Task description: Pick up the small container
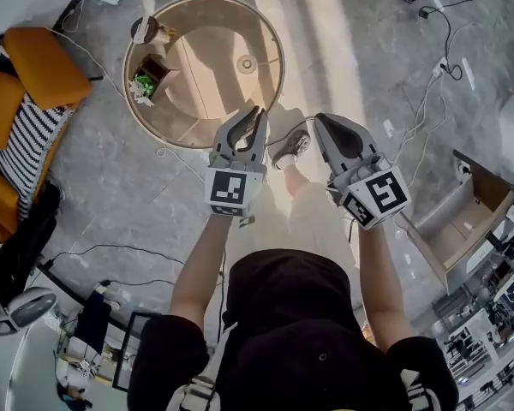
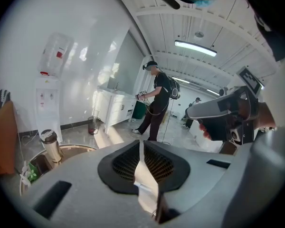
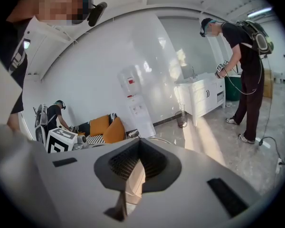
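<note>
Two sets listed: left tongs (image 1: 258, 112) and right tongs (image 1: 319, 120) are held fully closed, nothing gripped, side by side near the round tabletop (image 1: 214, 41).

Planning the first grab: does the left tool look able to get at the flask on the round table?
Probably yes, once opened. The left tool is shut and empty, held near the edge of the round table, and nothing stands between it and the flask at the far left rim.
</note>
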{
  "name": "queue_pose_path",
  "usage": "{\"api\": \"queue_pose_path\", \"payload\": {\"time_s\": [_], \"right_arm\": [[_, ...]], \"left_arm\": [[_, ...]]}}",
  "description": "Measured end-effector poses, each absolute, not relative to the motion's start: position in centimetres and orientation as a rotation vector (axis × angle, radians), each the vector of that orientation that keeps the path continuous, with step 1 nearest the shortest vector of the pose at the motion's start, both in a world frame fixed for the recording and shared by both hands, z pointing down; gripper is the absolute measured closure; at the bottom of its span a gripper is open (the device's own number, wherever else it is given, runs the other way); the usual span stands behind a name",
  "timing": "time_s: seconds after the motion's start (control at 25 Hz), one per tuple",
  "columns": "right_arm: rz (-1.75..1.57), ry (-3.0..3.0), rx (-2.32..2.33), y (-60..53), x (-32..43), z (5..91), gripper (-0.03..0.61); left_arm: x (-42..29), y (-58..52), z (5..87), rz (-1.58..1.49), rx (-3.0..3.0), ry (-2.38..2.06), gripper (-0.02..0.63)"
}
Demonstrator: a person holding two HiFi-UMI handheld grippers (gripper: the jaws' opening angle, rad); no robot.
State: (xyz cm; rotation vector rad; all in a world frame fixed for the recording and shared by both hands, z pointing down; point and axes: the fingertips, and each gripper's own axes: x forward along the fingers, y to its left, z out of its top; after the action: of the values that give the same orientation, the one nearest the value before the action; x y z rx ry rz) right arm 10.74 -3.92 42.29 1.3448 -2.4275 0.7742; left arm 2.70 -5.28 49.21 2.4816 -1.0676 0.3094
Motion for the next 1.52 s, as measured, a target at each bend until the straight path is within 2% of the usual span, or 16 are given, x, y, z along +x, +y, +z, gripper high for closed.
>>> {"api": "queue_pose_path", "payload": {"time_s": [0.56,1.0,1.36,1.52], "right_arm": [[0.887,-2.376,1.302,-5.4,11.1,52.2,0.575],[0.972,-2.33,1.235,-5.9,10.5,60.4,0.575],[0.971,-2.317,1.174,-7.9,9.5,64.2,0.575],[0.978,-2.306,1.182,-8.4,9.8,64.8,0.575]], "left_arm": [[3.5,-6.8,59.9,0.373,2.45,-1.127,0.586],[3.9,-7.7,68.4,0.411,2.393,-1.15,0.476],[3.4,-8.9,74.9,0.475,2.372,-1.162,0.451],[3.0,-9.5,77.2,0.524,2.345,-1.184,0.375]]}}
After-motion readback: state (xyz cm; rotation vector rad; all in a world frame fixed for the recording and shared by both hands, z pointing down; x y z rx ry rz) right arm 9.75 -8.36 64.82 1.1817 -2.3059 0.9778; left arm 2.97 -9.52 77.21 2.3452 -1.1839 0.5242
